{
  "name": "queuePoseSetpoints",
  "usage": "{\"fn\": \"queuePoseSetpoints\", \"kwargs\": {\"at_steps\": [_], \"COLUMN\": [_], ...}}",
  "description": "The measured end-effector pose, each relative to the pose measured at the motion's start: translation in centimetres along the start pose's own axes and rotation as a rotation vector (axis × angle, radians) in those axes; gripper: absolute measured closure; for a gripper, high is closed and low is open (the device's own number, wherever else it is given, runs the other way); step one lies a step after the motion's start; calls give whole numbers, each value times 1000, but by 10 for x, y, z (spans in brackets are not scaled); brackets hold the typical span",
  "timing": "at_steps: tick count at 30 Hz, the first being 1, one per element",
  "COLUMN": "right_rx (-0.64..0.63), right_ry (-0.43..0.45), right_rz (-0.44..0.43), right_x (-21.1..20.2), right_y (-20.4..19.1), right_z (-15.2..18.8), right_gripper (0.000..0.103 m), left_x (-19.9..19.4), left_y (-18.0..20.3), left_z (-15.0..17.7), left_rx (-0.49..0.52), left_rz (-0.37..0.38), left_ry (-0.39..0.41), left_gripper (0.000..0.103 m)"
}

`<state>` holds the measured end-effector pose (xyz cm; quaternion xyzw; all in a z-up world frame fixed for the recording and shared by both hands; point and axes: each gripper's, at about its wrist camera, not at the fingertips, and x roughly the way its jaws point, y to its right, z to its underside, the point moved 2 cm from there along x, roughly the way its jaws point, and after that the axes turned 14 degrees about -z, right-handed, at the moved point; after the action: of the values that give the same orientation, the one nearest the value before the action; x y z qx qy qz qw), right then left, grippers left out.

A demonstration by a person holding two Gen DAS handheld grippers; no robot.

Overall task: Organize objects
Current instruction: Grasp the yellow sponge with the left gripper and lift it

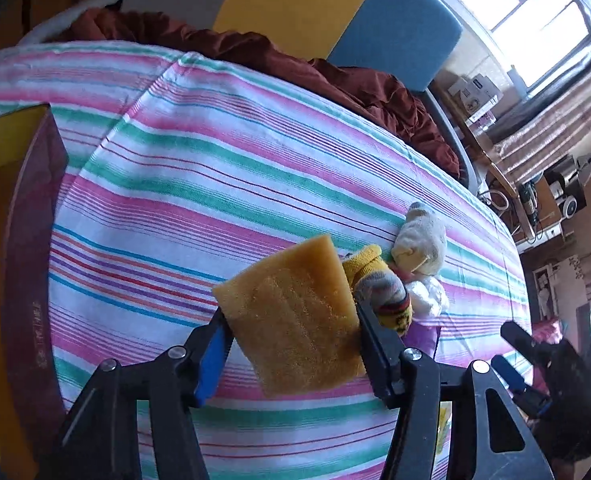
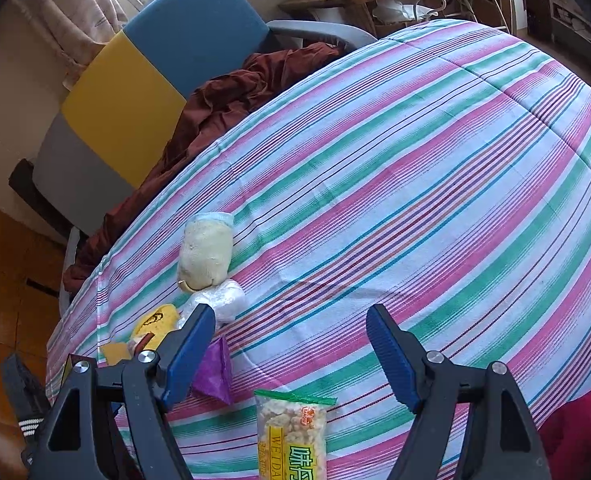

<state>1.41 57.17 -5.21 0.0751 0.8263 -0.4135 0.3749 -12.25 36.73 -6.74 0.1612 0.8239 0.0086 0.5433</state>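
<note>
Left gripper (image 1: 291,320) clamped on a yellow sponge (image 1: 295,316), one pad on each side edge, sponge lifted clear above the striped sheet (image 1: 215,184). Just past the sponge toward two o'clock, a little pile: a yellow patterned sock (image 1: 379,284) touching the sponge's right edge in this view, a cream sock (image 1: 419,240) beyond it, a crumpled white plastic bag (image 1: 429,296) just beside both, a scrap of purple wrapper (image 1: 425,330) peeking out underneath. Over at nine o'clock, a box (image 1: 27,220) with a dark red outer wall and yellow inside, resting on the sheet, well apart from the sponge. At four o'clock in the left wrist view, the right gripper visible near the frame edge, blue pads apart.

Switching to the right wrist view: right gripper (image 2: 291,344) wide open, nothing between the pads, hanging over bare stripes. Snack packet (image 2: 291,432) with green-and-yellow label lying flat at six o'clock, between the two fingers and below the tips. Purple wrapper (image 2: 215,376) just beside the left finger, partly hidden by it. Cream sock (image 2: 205,256) at ten o'clock, white plastic bag (image 2: 219,300) touching its lower end, yellow patterned sock (image 2: 155,320) near the edge of the sheet at nine. Rust-brown cloth (image 2: 223,100) bunched along the far edge, against a blue, yellow and grey headboard (image 2: 135,96).
</note>
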Motion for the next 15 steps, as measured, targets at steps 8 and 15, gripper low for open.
{"fn": "queuePoseSetpoints", "kwargs": {"at_steps": [8, 15], "right_rx": [18, 7], "right_ry": [-7, -8], "right_rz": [18, 37], "right_x": [1, 3], "right_y": [6, 4], "right_z": [0, 2], "right_gripper": [24, 24], "left_x": [-35, -19], "left_y": [13, 37], "left_z": [73, 114], "left_rx": [367, 551], "left_rz": [-63, -94], "left_ry": [68, 91], "left_gripper": [43, 44]}}
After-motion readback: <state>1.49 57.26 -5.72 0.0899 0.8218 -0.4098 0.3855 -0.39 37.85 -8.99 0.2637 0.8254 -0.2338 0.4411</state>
